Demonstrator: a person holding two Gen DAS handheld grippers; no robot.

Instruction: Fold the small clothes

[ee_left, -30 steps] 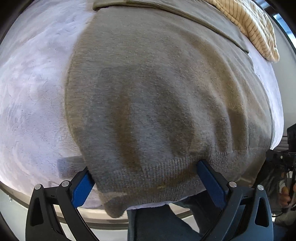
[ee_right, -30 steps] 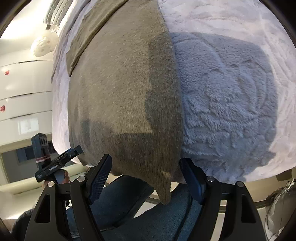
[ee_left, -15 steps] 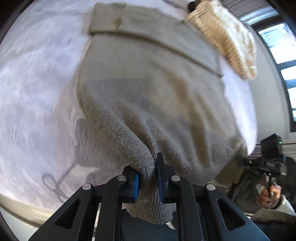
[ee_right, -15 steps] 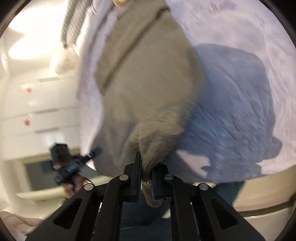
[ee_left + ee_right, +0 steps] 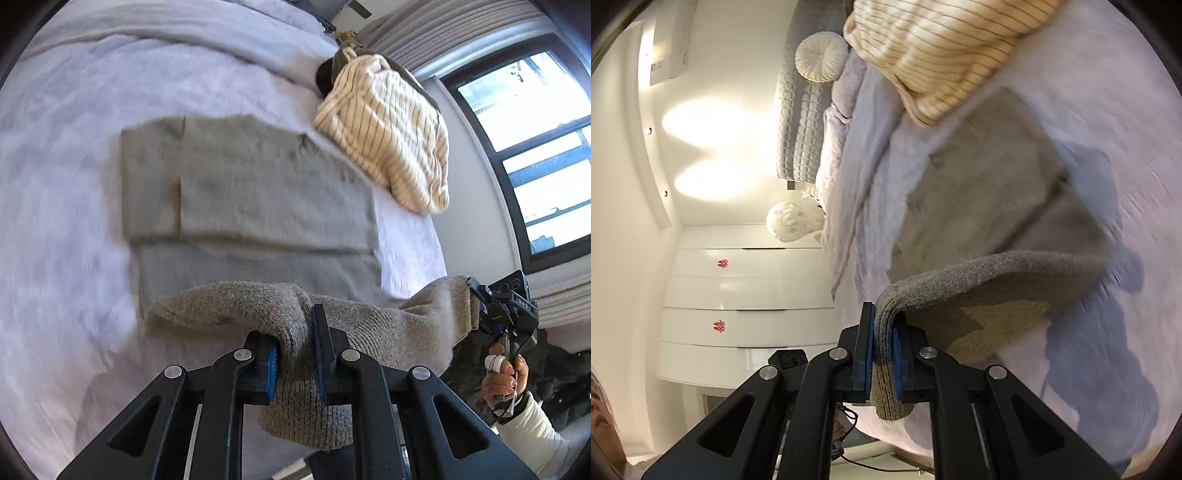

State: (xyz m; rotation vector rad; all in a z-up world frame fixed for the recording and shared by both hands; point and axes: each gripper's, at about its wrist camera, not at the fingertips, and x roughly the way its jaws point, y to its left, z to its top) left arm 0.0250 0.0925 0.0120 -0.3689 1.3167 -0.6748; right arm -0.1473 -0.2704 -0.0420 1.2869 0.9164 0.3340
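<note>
A grey-brown knit sweater (image 5: 258,192) lies on the pale bed cover, its sleeves folded across the body. My left gripper (image 5: 295,354) is shut on the ribbed hem's left corner and holds it above the bed. My right gripper (image 5: 884,354) is shut on the hem's other corner; it shows at the right of the left wrist view (image 5: 480,306). The hem (image 5: 979,273) hangs lifted between them over the sweater's body (image 5: 979,177).
A cream striped garment (image 5: 388,133) is heaped at the far side of the sweater, also in the right wrist view (image 5: 945,48). The pale fleecy bed cover (image 5: 62,184) spreads left. A window (image 5: 535,140) is at right. White cupboards (image 5: 738,295) and pillows (image 5: 820,59) stand beyond the bed.
Both grippers closed on the sweater's hem corners and lifted the hem up off the bed edge toward the folded sleeves.
</note>
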